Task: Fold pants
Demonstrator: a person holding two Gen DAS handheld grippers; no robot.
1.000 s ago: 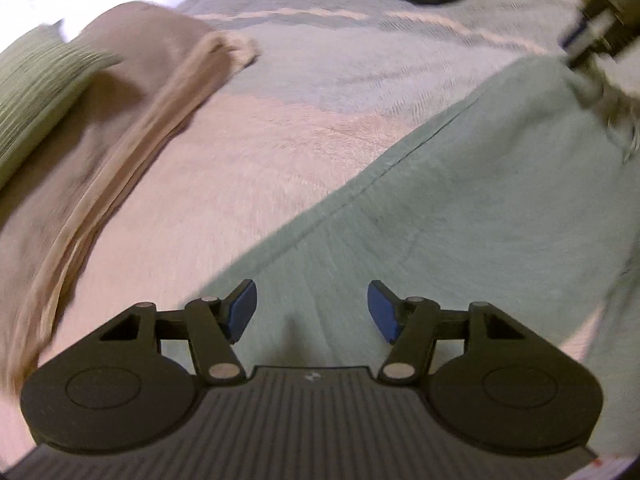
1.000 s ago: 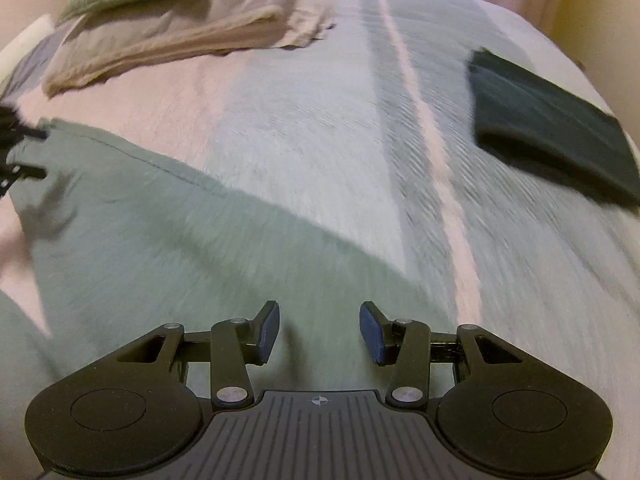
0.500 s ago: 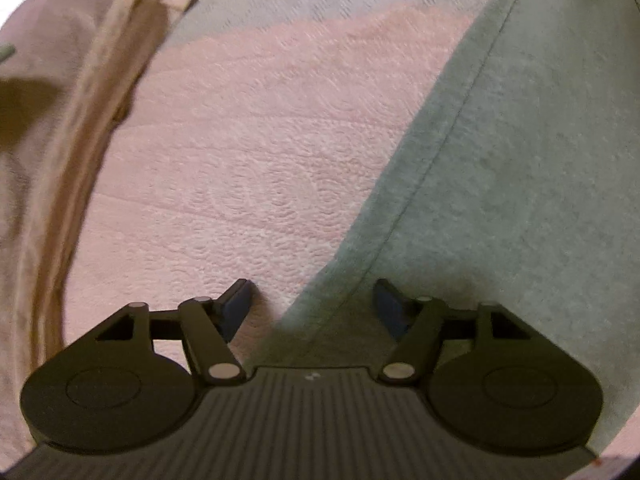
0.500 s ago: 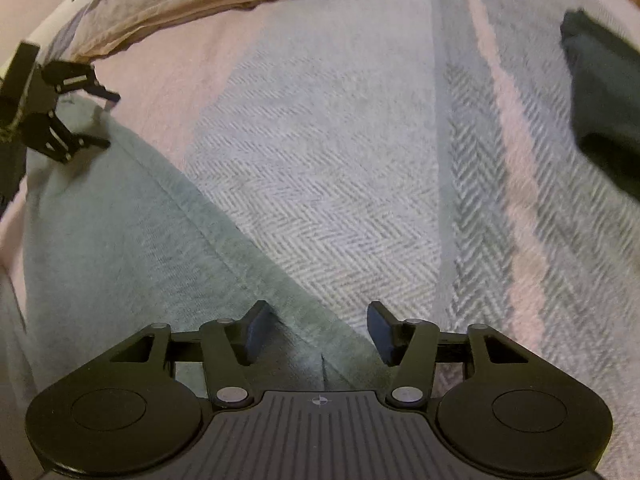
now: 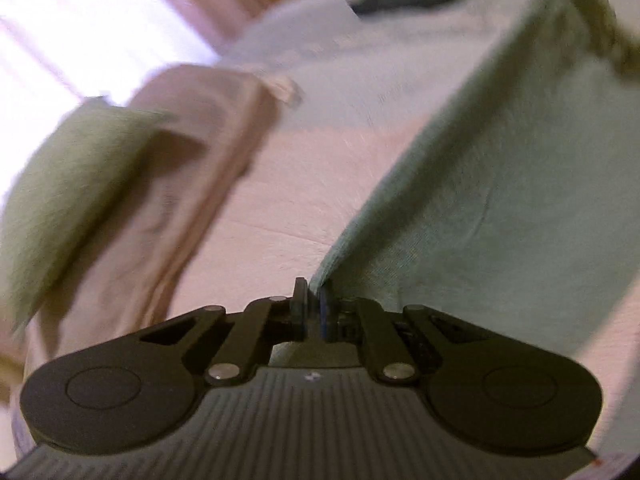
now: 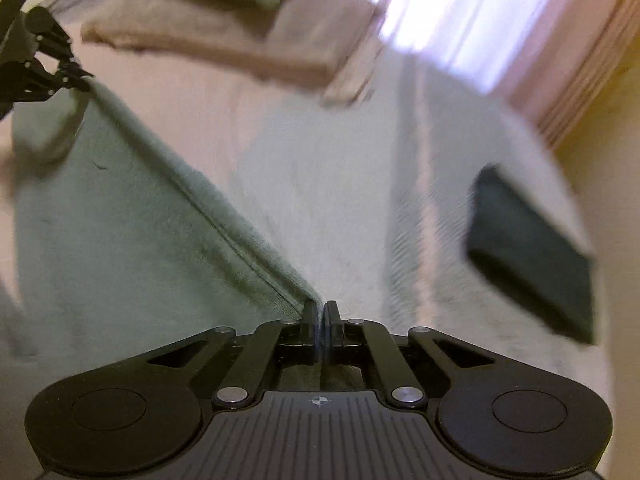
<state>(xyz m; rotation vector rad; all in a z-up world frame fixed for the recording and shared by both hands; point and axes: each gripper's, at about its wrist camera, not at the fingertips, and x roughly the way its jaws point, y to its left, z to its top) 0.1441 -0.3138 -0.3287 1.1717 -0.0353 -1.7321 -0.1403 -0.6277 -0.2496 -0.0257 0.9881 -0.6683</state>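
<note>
Left wrist view: the left claw (image 5: 313, 300) is clamped on a corner of the pants (image 5: 500, 208), which are spread ahead and to its right over the bed (image 5: 280, 216). The cloth is judged soft, light and limp, best taken at corners and hems. Everything is blurred; the far edge is cut off.

Right wrist view: the right claw (image 6: 321, 312) is pinched shut on the seamed edge, the pants (image 6: 120, 232) trailing left. The pinched cloth itself is barely seen.

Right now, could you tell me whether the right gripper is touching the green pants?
Touching. The right wrist view shows the right gripper shut on the corner of the green pants, the cloth's edge running straight into the closed jaws.
</note>
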